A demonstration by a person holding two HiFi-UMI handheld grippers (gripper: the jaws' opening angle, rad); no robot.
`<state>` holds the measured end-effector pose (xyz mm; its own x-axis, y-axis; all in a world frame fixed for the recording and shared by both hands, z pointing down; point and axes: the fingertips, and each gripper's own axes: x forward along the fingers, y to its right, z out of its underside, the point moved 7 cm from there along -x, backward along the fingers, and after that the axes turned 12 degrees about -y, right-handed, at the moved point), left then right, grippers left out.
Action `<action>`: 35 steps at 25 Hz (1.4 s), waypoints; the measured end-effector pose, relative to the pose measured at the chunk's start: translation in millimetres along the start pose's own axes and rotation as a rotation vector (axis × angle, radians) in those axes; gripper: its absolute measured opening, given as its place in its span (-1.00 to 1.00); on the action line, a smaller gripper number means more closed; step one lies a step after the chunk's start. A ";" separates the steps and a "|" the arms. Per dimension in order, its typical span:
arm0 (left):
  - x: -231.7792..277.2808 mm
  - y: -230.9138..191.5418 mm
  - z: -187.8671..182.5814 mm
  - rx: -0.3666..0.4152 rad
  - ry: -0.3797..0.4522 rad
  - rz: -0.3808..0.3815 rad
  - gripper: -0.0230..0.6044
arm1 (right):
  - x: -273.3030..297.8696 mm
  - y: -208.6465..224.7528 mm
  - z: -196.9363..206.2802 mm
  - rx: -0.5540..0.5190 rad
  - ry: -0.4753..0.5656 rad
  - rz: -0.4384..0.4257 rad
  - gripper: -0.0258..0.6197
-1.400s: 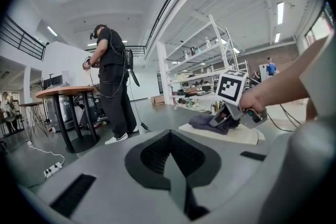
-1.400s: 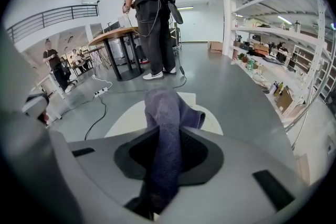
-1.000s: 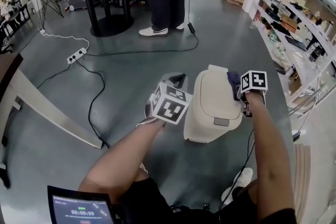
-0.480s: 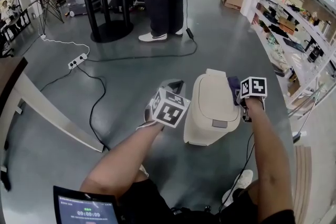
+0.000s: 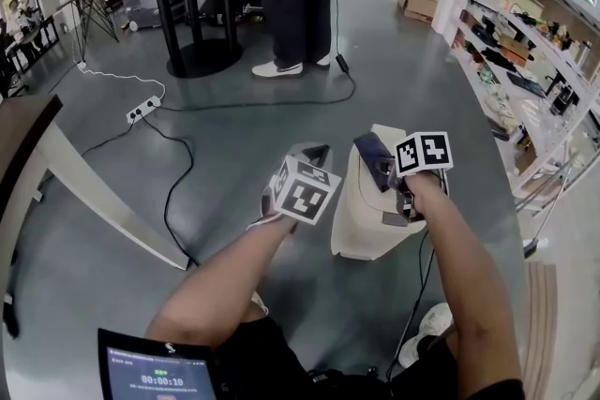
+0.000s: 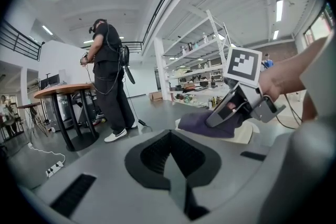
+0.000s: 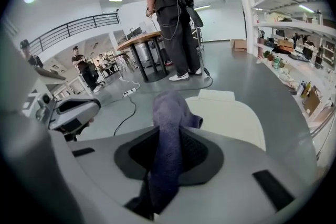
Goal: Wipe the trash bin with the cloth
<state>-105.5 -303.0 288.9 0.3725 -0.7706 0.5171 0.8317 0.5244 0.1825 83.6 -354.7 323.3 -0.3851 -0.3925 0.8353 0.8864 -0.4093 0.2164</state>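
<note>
**Cloth pressed on the bin lid**

The right gripper [image 5: 382,168] has its fingers pinching the purple cloth [image 7: 167,113], and the cloth lies on the lid of the cream trash bin [image 5: 367,225]. The bin stands on the grey floor [image 5: 234,145]. The left gripper [image 6: 170,162] hovers just beside the left side of the bin, apart from it. Its fingers are pressed together with nothing between them.

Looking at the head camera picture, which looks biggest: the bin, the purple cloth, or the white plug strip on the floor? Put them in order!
1. trash bin
2. cloth
3. power strip

The strip lies farther from the camera, so how it compares with the cloth is unsure.
</note>
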 end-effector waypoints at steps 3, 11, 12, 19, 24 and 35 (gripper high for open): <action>-2.7 2.7 1.2 -0.011 0.005 0.001 -0.93 | 9.6 -11.6 7.6 -0.022 -0.039 -0.005 -0.65; -17.7 15.7 4.3 -0.014 -0.001 0.008 -0.93 | 20.8 -20.4 21.6 -0.066 -0.082 0.087 -0.65; -19.1 17.6 4.0 -0.017 0.001 0.010 -0.93 | 20.8 -18.7 23.2 -0.058 -0.076 0.096 -0.65; -25.5 37.7 -0.7 -0.028 0.004 0.022 -0.93 | 5.9 10.6 33.4 0.038 -0.004 0.137 -0.65; -26.3 48.6 0.7 0.014 -0.006 0.036 -0.93 | -6.5 31.5 46.9 0.069 0.006 0.166 -0.65; -16.1 57.5 -0.4 0.032 -0.011 0.047 -0.93 | -35.8 92.8 78.9 0.166 0.024 0.233 -0.65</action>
<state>-63.5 -260.6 290.8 0.4066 -0.7409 0.5346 0.7997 0.5715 0.1839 199.9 -313.6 353.3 -0.1702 -0.4803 0.8604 0.9809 -0.1662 0.1013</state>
